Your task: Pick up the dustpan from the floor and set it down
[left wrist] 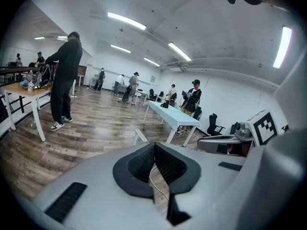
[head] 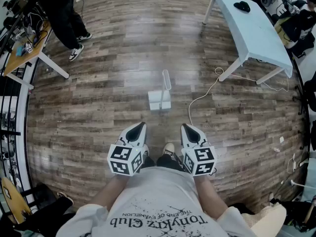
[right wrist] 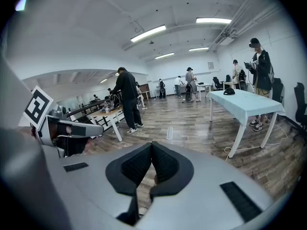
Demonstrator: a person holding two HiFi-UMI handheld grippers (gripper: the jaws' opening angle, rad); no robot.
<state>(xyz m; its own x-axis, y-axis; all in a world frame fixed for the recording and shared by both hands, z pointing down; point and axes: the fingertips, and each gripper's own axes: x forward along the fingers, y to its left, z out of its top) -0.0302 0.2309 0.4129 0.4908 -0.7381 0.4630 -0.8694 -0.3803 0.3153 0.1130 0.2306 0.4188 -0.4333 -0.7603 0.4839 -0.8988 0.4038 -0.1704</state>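
We hold the left gripper [head: 142, 126] and the right gripper [head: 184, 127] side by side above the wooden floor [head: 98, 112], each with its jaws clenched together on nothing. The white dustpan [head: 160, 98] stands on the floor ahead of them, handle up, near a pale cable [head: 200, 100]. Our shirt [head: 158, 196] bears upside-down print reading "tonykrz Club". We cannot read the smaller line beside it with certainty.

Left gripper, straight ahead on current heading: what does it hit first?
Left gripper likely meets the dustpan, or floor just beside it; nothing nearer. Depth unclear.
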